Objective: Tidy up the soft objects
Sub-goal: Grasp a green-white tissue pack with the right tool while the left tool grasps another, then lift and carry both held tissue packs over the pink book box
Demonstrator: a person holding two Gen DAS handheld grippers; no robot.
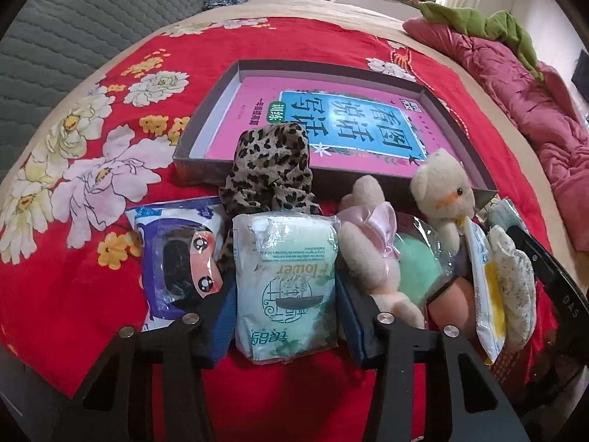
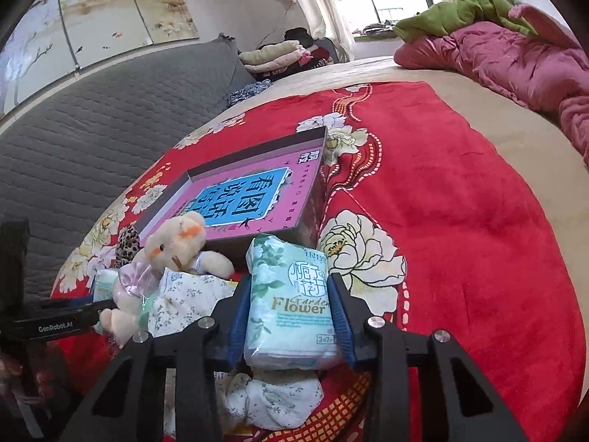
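Left wrist view: the left claw [image 1: 285, 316] squeezes a green tissue pack [image 1: 287, 283] between its blue pads, on the red blanket [image 1: 73, 280] near the bed's front edge. The box [image 1: 206, 129] sits just behind. Right wrist view: the right claw [image 2: 291, 318] is closed halfway on another tissue pack [image 2: 291, 302], right in front of the box's corner.

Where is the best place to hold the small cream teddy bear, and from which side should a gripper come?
Judging by its pose, grip the teddy bear across its round head, from above: the head stands clear, while its body is half buried among the packets beside the grey box.
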